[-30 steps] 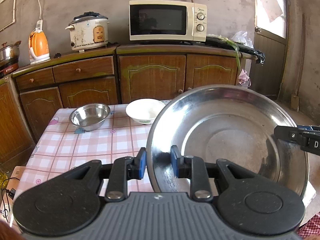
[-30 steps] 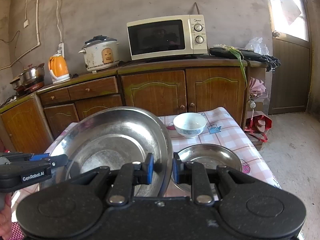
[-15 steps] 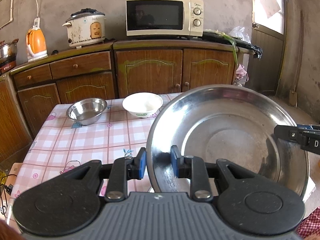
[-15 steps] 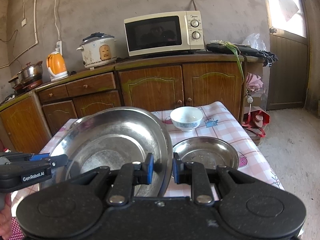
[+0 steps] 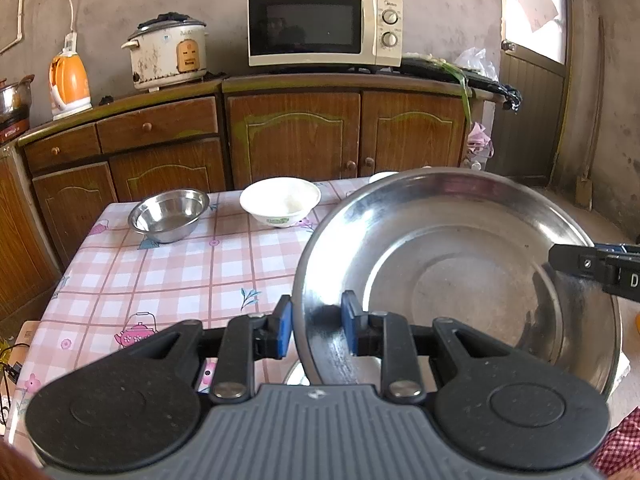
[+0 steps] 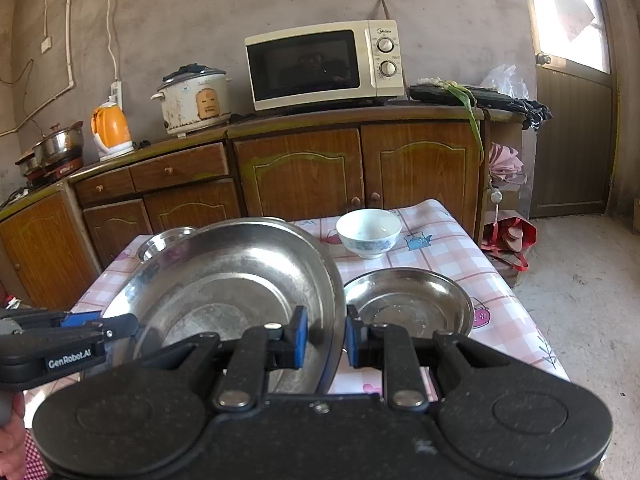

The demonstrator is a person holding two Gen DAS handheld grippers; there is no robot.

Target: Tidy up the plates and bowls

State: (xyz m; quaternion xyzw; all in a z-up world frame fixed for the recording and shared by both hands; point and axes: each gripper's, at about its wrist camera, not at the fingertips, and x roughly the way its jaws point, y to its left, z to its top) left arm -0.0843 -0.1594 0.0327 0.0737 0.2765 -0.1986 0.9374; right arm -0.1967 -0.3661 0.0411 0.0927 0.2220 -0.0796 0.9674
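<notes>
Above the near edge of the checked table (image 5: 168, 272), I hold one large steel plate (image 5: 460, 272) clear of the cloth with both tools. My left gripper (image 5: 316, 330) is pinched narrow on the plate's rim at about 9 o'clock, and my right gripper (image 6: 326, 338) is pinched narrow on the opposite rim at about 3 o'clock, so the plate hangs between them, tilted with its hollow towards me.

I judge the job only begun: nothing is stacked yet. Directly under and just past my load, at 1 o'clock in the right view, a smaller steel plate (image 6: 408, 304) lies flat on the cloth; whether my plate goes on it or beside it I cannot tell. The bowls sit apart along the far edge, none nested.

My count: two steel plates, one held and one on the table. Three bowls: a small steel bowl (image 5: 170, 218) at 11 o'clock in the left view, a plain white bowl (image 5: 280, 202) at 12 o'clock beside it, and a blue-patterned white bowl (image 6: 368, 232) at 1 o'clock in the right view. All three wait to be gathered.
</notes>
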